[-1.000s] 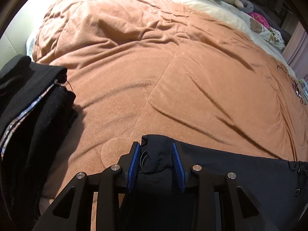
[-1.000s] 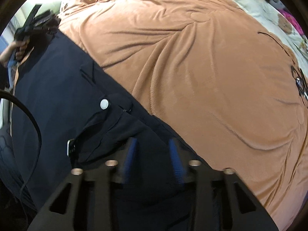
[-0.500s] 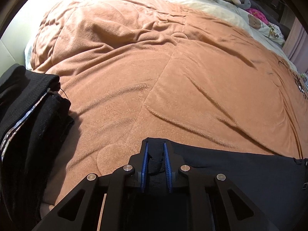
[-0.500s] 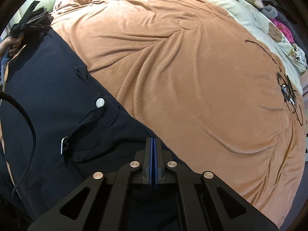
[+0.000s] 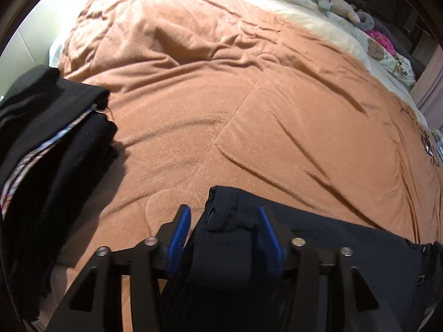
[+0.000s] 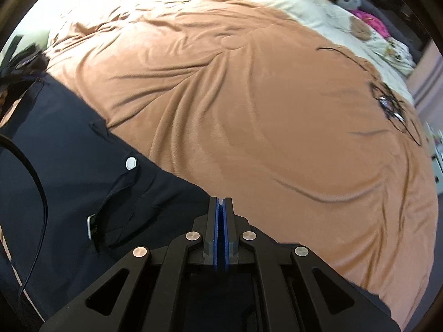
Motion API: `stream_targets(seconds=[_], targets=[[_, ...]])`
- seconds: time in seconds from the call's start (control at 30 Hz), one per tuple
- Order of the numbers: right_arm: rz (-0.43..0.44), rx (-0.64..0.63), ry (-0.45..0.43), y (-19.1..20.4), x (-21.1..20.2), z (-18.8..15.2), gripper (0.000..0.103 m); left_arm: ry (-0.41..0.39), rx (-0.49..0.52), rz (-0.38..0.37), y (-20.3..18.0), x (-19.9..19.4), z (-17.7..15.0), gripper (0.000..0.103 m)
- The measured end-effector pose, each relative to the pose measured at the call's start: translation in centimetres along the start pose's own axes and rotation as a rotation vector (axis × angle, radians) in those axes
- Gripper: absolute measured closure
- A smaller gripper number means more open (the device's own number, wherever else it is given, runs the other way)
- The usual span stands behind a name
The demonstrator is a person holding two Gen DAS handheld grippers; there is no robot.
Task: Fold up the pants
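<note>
Dark navy pants [image 6: 63, 166] lie along the near edge of an orange blanket [image 5: 249, 110].
On that blanket's near edge, the left gripper [image 5: 224, 228] is opening; its blue pads straddle a bunched corner of the pants without pressing it. The right gripper [image 6: 220, 213] is clenched tight over the pants' edge; whether cloth is pinched cannot be told. Black folded clothes [image 5: 41, 152] sit at the blanket's left side.

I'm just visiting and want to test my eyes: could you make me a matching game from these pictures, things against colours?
Things:
1. blanket
2. pants
3. button
4. gripper pads

Colours:
A. white
B. blue
C. orange-brown
D. dark navy

Pairs: 1-C, 2-D, 3-A, 4-B
</note>
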State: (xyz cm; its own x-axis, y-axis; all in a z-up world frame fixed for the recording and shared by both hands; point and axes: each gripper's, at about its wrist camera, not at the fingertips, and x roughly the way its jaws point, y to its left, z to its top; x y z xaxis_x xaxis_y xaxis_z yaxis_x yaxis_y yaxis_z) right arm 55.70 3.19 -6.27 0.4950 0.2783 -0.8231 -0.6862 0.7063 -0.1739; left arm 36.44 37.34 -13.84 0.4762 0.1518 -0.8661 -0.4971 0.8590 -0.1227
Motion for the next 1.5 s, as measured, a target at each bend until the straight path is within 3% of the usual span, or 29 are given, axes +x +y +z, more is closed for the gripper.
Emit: stream_targets(seconds=[0.1,0.17,0.43,0.63,0.73,0.8,0.87,0.97,1.4,1.5], targets=[[-0.006,0.045,-0.026,0.2,-1.5,-0.7,0.103,-0.006,-0.011,-0.020,0.1,-1.5,-0.9,0.046],[-0.017,0.068,-0.038,0.4,-2.4,-1.2,0.102,0.000,-0.025,-0.054,0.2,-2.5,-1.7,0.037],[-0.027,0.080,-0.084,2.6,-6.1,-4.0,0.101,-0.044,-0.041,-0.095,0.6,-6.1,-4.2,0.025],[-0.012,0.129,-0.091,3.4,-8.3,-5.5,0.100,-0.105,-0.018,-0.042,0.5,-8.3,-6.5,0.025],[-0.013,0.150,-0.106,4.0,-9.3,-6.4,0.084,-0.129,-0.009,-0.042,0.5,-9.2,-7.6,0.025],[-0.010,0.170,-0.121,4.2,-9.9,-6.8,0.048,-0.135,-0.006,-0.045,0.6,-9.9,-8.3,0.025],[-0.014,0.189,-0.148,4.6,-10.8,-7.5,0.034,-0.138,-0.008,-0.058,0.7,-10.5,-8.9,0.025],[-0.007,0.200,-0.161,5.5,-11.8,-8.5,0.022,-0.137,-0.011,-0.060,1.1,-11.4,-9.7,0.025],[0.066,0.305,-0.137,6.8,-13.8,-13.1,0.021,-0.114,-0.072,-0.153,4.6,-13.6,-13.9,0.025],[0.076,0.317,-0.128,7.1,-13.9,-13.9,0.021,-0.100,-0.114,-0.175,5.9,-13.4,-15.0,0.033]])
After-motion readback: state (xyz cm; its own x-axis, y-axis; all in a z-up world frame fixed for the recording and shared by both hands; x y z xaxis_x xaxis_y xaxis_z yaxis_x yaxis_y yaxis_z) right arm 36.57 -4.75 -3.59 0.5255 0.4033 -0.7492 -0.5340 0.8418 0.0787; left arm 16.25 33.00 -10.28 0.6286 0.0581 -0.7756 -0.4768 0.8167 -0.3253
